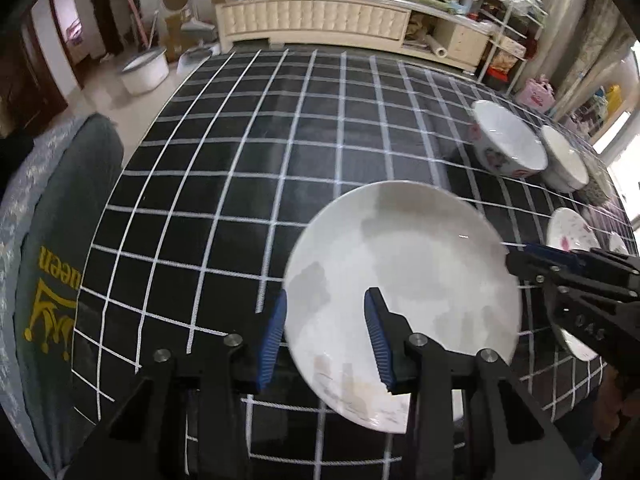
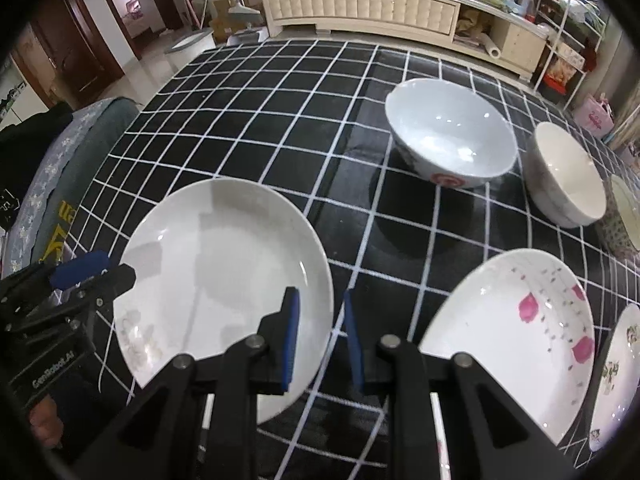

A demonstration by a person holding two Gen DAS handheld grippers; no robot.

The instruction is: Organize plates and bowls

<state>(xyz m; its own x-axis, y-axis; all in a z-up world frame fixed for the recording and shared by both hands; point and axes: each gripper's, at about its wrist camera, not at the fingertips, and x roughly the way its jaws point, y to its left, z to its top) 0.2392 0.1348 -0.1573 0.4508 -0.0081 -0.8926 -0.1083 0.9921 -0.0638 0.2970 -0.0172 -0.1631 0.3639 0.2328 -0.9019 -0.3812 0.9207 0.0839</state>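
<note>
A plain white plate (image 1: pixel 420 264) (image 2: pixel 224 264) lies on the black checked tablecloth (image 1: pixel 240 160). My left gripper (image 1: pixel 328 292) straddles its left rim, one pad outside and one over the dish. My right gripper (image 2: pixel 320 292) straddles its right rim, with a strip of cloth showing between the rim and the outer pad. Both sets of jaws stand a little apart, and no pad visibly presses the plate. Each gripper shows in the other's view: the right gripper (image 1: pixel 516 260) and the left gripper (image 2: pixel 120 270).
Behind the plate stand a white bowl with a red mark (image 2: pixel 448 132) and a plain white bowl (image 2: pixel 568 172). A pink-flowered plate (image 2: pixel 520 328) and another patterned plate (image 2: pixel 620 372) lie at the right. A grey cushioned seat (image 1: pixel 60 240) borders the table's left edge.
</note>
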